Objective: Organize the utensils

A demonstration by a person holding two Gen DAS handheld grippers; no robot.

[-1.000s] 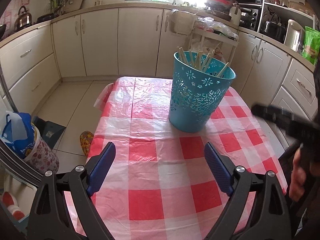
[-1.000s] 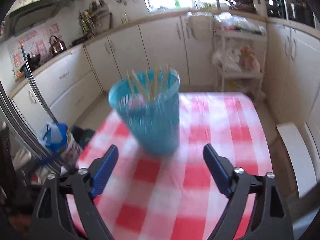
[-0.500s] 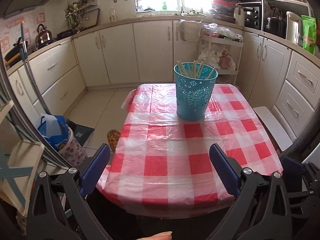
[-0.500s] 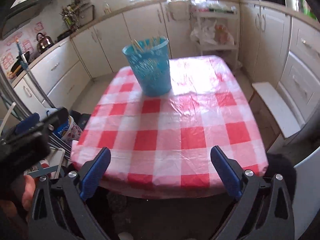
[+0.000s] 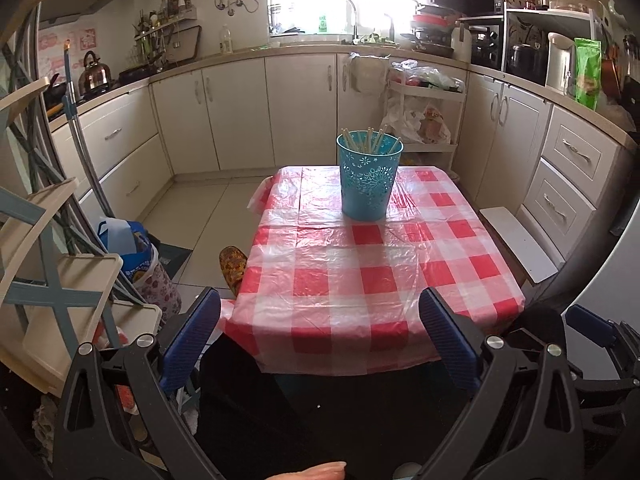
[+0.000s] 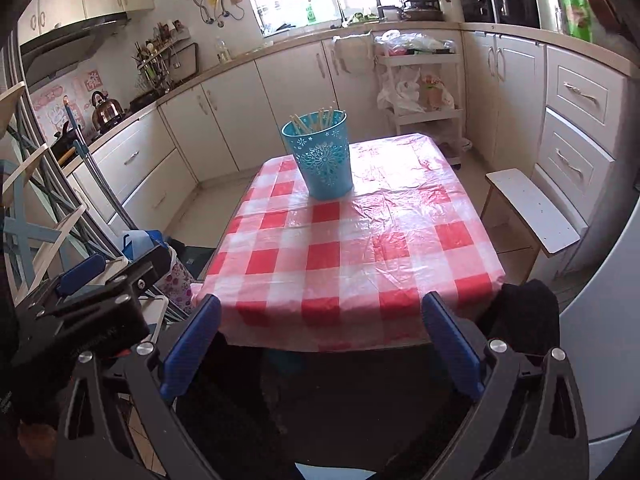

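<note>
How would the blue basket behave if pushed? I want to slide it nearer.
The basket looks like thin perforated plastic, so probably light. It is tall and narrows toward its base, so a high push might tip it. The chopsticks lean loosely and would likely shift. The wrinkled plastic tablecloth may bunch up.

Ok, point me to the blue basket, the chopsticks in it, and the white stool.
blue basket (image 5: 369, 188): left wrist view, front wall below the rim.
chopsticks (image 5: 374, 141): left wrist view, tips sticking up above the rim.
white stool (image 6: 536, 210): right wrist view, middle of the seat top.
</note>
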